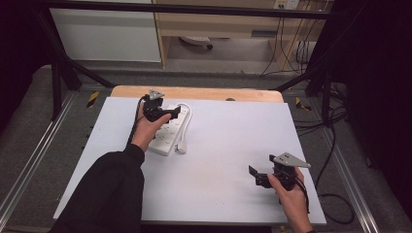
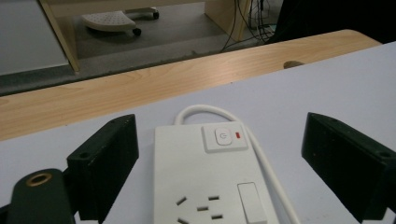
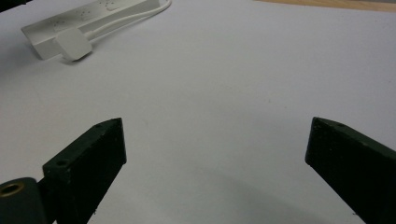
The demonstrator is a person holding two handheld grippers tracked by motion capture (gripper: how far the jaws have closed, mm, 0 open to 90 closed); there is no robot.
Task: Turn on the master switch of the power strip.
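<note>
A white power strip point(image 1: 166, 136) lies on the far left of the white table top point(image 1: 228, 145). Its white cable point(image 1: 187, 114) loops round the far end, and the plug point(image 1: 180, 147) rests beside it. My left gripper point(image 1: 174, 114) hovers open over the strip's far end. In the left gripper view the jaws stand wide on either side of the power strip point(image 2: 201, 186), near its switch point(image 2: 223, 136) with a red mark. My right gripper point(image 1: 256, 175) is open near the front right, nothing between its jaws. The right gripper view point(image 3: 217, 140) shows bare table, with the strip point(image 3: 84, 21) and plug point(image 3: 74, 44) far off.
A strip of bare wooden table point(image 1: 194, 92) runs along the far edge, with a small notch point(image 1: 230, 99). Black frame bars and cables point(image 1: 335, 145) stand round the table on the floor. A wooden cabinet point(image 1: 218, 24) is beyond.
</note>
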